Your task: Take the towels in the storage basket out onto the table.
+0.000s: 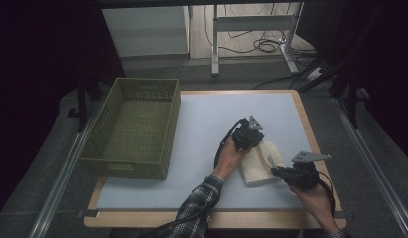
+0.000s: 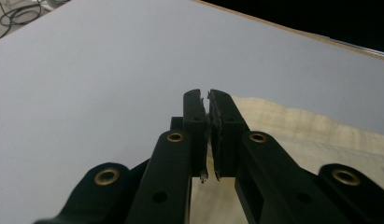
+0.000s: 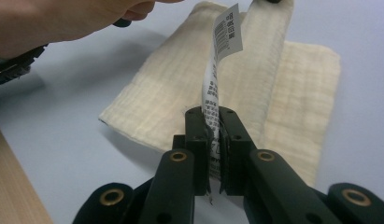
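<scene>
A folded cream cloth lies on the white mat at the right of the table. My left gripper is at the cloth's far edge, shut with a thin sliver of the cloth between its jaws. A strip of the cloth rises toward it. At the cloth's near right corner my right gripper is shut on the white printed label, which stands up from the cloth.
A green woven basket with nothing in it stands at the left of the table. The wooden table edge runs close to the right of the cloth. A metal frame and cables lie on the floor beyond.
</scene>
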A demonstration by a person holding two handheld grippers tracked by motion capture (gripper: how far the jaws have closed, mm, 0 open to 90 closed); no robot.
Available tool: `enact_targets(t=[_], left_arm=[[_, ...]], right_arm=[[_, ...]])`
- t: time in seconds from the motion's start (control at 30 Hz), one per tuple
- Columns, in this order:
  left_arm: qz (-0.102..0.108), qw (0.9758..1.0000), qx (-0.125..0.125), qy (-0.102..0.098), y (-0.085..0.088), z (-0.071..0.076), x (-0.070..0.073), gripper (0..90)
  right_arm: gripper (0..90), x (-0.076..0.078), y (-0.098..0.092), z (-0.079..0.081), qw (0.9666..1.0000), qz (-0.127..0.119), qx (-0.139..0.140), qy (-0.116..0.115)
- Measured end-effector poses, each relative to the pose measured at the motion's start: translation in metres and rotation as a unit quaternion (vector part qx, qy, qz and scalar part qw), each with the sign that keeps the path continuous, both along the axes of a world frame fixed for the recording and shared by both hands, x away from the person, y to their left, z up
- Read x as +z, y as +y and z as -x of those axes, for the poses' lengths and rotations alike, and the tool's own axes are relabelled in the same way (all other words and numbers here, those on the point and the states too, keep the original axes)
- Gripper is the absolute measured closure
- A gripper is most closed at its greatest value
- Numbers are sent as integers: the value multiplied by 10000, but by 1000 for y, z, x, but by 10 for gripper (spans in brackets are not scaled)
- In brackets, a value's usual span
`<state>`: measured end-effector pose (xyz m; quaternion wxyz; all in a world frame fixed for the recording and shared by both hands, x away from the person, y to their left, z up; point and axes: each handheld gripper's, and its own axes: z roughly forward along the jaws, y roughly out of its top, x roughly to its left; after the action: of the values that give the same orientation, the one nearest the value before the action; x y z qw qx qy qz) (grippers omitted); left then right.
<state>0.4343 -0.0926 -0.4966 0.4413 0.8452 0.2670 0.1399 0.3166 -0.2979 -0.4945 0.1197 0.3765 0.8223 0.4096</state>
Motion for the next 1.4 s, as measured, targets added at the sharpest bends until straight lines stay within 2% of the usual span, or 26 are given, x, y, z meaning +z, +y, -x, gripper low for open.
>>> enact_targets(t=[0.1, 0.17, 0.23, 0.27, 0.3, 0.4, 0.43, 0.5, 0.57, 0.73, 0.9, 1.1, 1.3, 1.4], left_arm=[[-12, 10000, 5, 50, -4, -2, -4, 855], [-48, 9999, 30, 89, -5, -3, -7, 822], [-20, 9999, 60, 79, -6, -3, -7, 735], [55, 9999, 101, 70, -6, -2, -7, 735], [41, 9999, 136, 6, -5, -2, -4, 607], [114, 9997, 217, -96, -2, 0, 1, 508], [114, 9997, 217, -96, -2, 0, 1, 479], [204, 9994, 260, -113, 2, 2, 6, 462], [208, 9993, 298, -131, 5, 3, 8, 416], [161, 9992, 348, -112, 17, 6, 7, 383], [85, 9991, 414, -86, 33, 9, 3, 372], [31, 9986, 529, -51, 50, 13, -3, 360], [5, 9974, 714, 31, 72, 20, -10, 286], [-90, 9966, 816, 109, 84, 25, -14, 250]], right_arm=[[840, -3, -3, 0, 10000, 13, -56, 22], [833, -6, -6, -1, 9999, 39, -87, 40], [825, -7, -7, -1, 9999, 39, -90, 41], [814, -7, -7, -1, 9999, 42, -106, 35], [757, -8, -9, -1, 9999, 70, -152, -1], [683, -5, -14, -1, 9995, 146, -262, -108], [683, -5, -14, -1, 9995, 146, -262, -108], [647, -2, -20, 1, 9990, 153, -380, -162], [615, 1, -28, 2, 9983, 224, -500, -213], [577, 7, -48, 3, 9960, 391, -770, -247], [557, 13, -59, 3, 9938, 465, -963, -308], [560, 20, -53, 1, 9937, 490, -927, -392], [559, 26, -51, 0, 9932, 488, -954, -464], [554, 28, -51, -1, 9931, 503, -949, -476]])
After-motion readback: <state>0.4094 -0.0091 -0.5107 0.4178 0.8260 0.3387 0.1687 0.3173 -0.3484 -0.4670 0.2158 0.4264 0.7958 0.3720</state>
